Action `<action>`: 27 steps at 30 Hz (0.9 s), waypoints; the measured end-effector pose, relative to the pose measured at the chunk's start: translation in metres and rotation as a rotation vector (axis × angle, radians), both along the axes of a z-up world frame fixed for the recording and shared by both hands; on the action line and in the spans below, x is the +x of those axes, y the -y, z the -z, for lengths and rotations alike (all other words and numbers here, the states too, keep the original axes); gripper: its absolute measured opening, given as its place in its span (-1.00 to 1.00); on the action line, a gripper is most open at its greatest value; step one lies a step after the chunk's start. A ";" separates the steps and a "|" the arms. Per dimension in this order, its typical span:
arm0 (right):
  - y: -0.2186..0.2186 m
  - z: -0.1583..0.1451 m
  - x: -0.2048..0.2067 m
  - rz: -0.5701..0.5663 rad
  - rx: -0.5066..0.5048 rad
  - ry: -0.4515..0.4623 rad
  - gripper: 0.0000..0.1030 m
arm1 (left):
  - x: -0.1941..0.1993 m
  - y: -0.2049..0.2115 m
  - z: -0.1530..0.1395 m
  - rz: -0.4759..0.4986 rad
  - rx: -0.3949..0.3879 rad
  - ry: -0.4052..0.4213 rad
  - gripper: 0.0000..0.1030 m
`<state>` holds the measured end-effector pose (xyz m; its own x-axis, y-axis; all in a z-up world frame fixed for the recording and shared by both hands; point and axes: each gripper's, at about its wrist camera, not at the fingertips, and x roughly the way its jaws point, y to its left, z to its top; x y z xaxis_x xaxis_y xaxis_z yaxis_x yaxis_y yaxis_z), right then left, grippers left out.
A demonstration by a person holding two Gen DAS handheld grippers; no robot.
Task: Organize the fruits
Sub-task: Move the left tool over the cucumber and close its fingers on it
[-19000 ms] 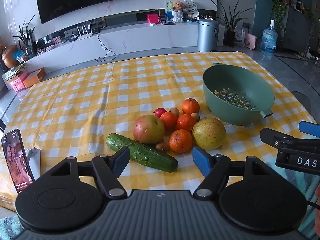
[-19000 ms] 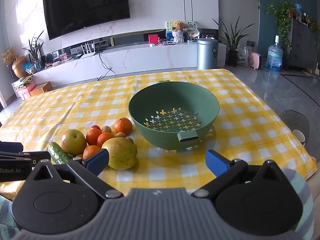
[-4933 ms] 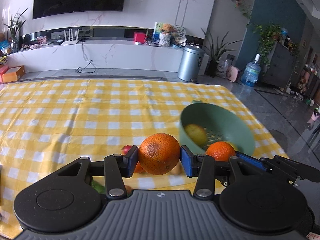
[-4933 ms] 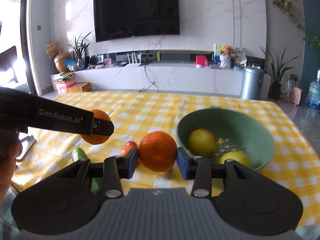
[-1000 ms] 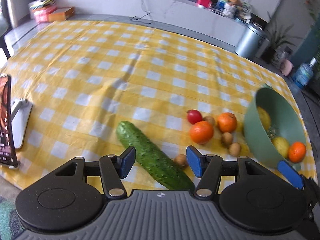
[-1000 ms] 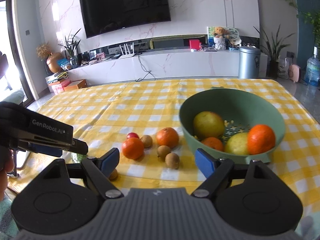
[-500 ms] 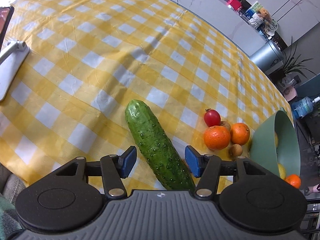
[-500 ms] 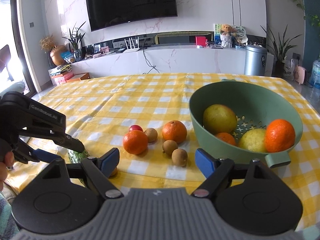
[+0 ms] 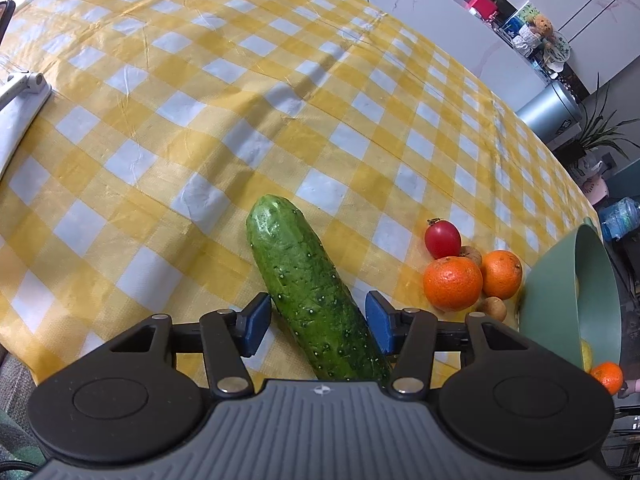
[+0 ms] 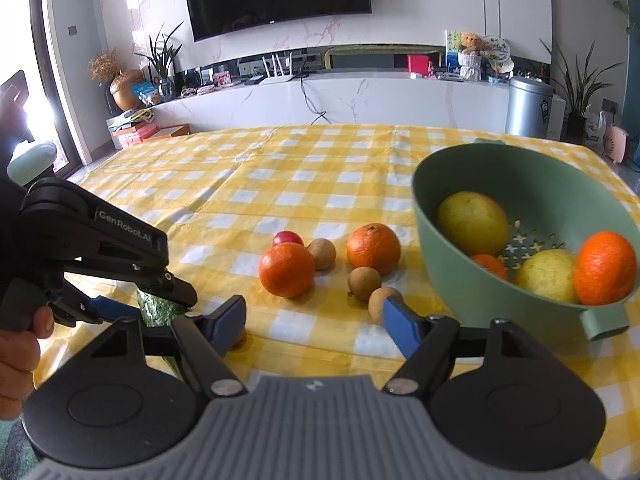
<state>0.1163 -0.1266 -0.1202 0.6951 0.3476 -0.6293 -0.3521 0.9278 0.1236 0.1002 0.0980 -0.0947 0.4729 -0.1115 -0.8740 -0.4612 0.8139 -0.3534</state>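
A green cucumber [image 9: 316, 292] lies on the yellow checked cloth between the jaws of my left gripper [image 9: 317, 318]. The jaws are closing, and a thin gap shows at each pad. In the right wrist view the left gripper [image 10: 164, 306] straddles the cucumber [image 10: 154, 310] at the left. My right gripper [image 10: 313, 312] hovers low with its jaws closing on nothing. A small brown fruit [image 10: 382, 300] sits just beyond its right fingertip. Two oranges [image 10: 287, 269] [image 10: 373, 248], a cherry tomato [image 10: 287, 237] and two more brown fruits [image 10: 322, 254] [image 10: 364, 283] lie ahead. The green bowl [image 10: 500, 152] holds yellow fruits and oranges.
A white phone stand [image 9: 20, 108] stands at the table's left edge. A person's hand [image 10: 20, 344] holds the left gripper's handle. The bowl [image 9: 568, 300] is at the right edge of the left wrist view, close to the table's end.
My left gripper has sunk down over the cucumber and its jaws have narrowed around it. My right gripper has come lower and nearer the loose fruits, with its jaws narrower.
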 end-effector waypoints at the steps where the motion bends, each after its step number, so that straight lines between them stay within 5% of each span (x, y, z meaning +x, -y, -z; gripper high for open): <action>1: -0.001 0.001 0.001 -0.003 -0.001 0.001 0.39 | 0.000 0.001 0.000 0.003 0.009 0.003 0.17; 4: -0.006 0.004 0.003 -0.018 -0.011 -0.004 0.24 | 0.001 0.007 -0.001 0.029 0.045 0.014 0.18; 17: -0.010 0.010 0.019 -0.025 0.044 -0.017 0.15 | 0.015 0.036 -0.009 0.341 0.273 0.101 -0.05; 27: -0.032 0.020 0.030 -0.068 -0.049 0.042 0.07 | 0.017 0.025 -0.003 0.317 0.234 0.128 -0.01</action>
<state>0.1461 -0.0949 -0.1404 0.6970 0.3646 -0.6175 -0.4186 0.9060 0.0624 0.1175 0.0727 -0.0915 0.5538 -0.0745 -0.8293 -0.1386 0.9738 -0.1800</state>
